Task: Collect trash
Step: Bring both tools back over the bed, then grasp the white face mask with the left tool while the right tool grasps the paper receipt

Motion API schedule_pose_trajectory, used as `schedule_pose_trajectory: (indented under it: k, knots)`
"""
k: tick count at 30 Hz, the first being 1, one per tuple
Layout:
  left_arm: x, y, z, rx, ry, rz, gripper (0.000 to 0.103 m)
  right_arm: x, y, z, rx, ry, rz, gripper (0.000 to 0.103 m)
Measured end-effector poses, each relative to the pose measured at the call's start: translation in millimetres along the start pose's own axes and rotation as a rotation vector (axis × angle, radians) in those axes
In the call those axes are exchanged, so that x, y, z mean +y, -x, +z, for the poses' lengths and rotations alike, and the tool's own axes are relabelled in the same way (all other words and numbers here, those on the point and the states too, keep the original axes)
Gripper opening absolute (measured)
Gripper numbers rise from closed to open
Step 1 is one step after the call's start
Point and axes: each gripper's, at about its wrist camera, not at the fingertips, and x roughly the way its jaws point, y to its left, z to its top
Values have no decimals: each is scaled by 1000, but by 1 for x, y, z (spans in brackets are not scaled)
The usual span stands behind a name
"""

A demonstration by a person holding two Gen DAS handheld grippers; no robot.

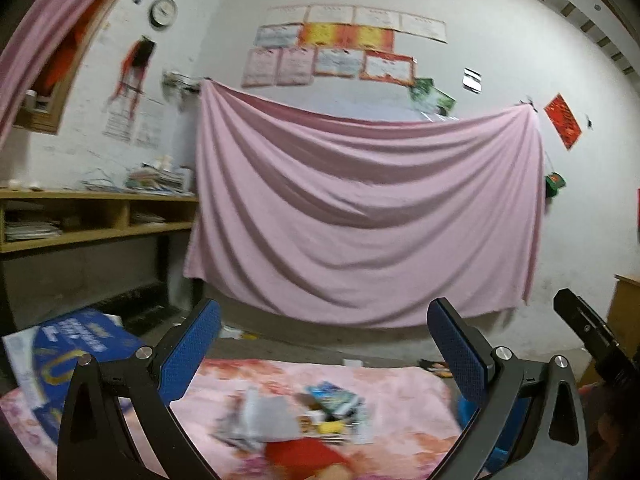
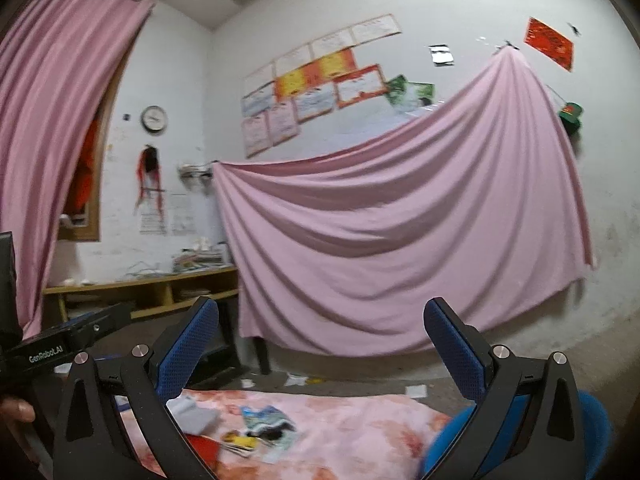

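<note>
Both grippers, left gripper (image 1: 323, 350) and right gripper (image 2: 321, 348), are shown with fingers fully spread and nothing held; trash (image 1: 316, 412) is seen at six o'clock, untouched.

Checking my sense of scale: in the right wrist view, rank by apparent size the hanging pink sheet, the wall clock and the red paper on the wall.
1. Pink sheet
2. Red paper
3. Wall clock

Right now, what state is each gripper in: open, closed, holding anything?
Left gripper: open wide, nothing between its fingers.
Right gripper: open wide, nothing between its fingers.
</note>
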Motion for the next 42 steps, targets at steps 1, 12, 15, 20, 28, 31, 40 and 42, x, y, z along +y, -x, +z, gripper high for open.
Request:
schedule_pose_trajectory:
  k: [1, 12, 15, 20, 28, 31, 40, 42]
  knots:
    - [5, 4, -3, -7, -2, 15, 101, 6, -1, -2, -7, 6, 13, 103]
    - [57, 5, -30, 54, -20, 86, 101, 43, -37, -27, 75, 54, 71, 103]
    - [66, -2, -41, 116, -9, 87, 101, 44, -50, -38, 150, 58, 68, 103]
    - [70, -25, -59, 247, 16, 78, 101, 42, -73, -57, 300, 75, 29, 103]
    - [88, -63, -77, 369, 115, 41, 100, 42, -113, -91, 555, 95, 20, 87]
    - [90, -79, -82, 436, 125, 24, 92, 41, -127, -101, 639, 97, 12, 82]
    - [93, -119, -105, 643, 191, -109, 50, 32, -160, -133, 903, 50, 60, 49]
    - [93, -124, -109, 668, 201, -132, 43, 33, -162, -138, 939, 48, 76, 48]
